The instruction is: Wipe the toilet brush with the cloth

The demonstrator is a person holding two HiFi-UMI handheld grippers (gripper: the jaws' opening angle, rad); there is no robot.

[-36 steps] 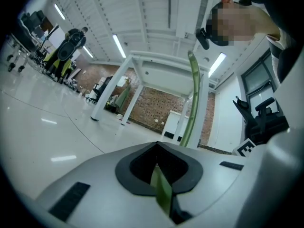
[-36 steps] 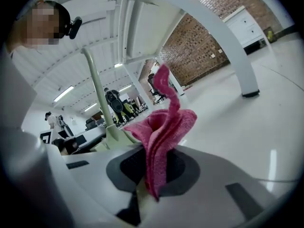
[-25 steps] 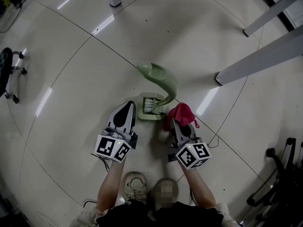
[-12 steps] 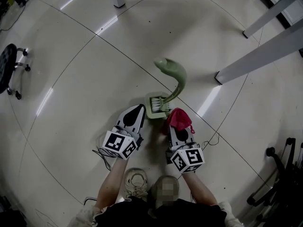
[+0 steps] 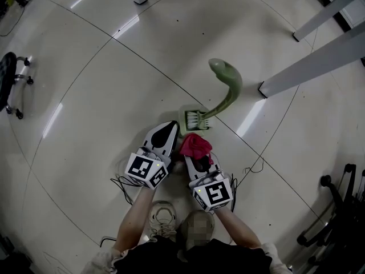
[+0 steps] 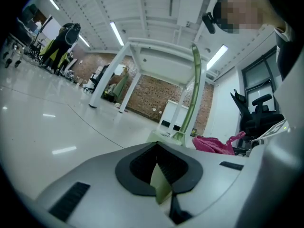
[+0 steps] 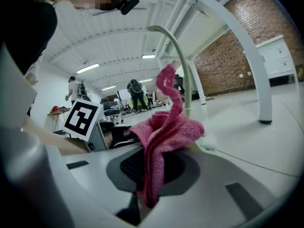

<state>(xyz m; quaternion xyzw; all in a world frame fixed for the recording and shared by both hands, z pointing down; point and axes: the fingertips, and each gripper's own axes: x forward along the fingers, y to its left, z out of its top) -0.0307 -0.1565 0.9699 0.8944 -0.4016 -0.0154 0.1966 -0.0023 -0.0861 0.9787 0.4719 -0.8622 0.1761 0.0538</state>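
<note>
So that the toilet brush (image 5: 219, 108) stands steady on the floor (image 5: 114, 67), the left gripper (image 5: 167, 129) clenches a pale green edge of its base (image 5: 194, 119), while the right gripper (image 5: 197, 156) grasps the pink cloth (image 5: 195, 145) just beside it. Since a second ago, the cloth has crossed leftward and the handle (image 5: 230, 87) leans further right.

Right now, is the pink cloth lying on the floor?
No, the pink cloth is pinched in the jaws of the right gripper and sticks up from them.
</note>
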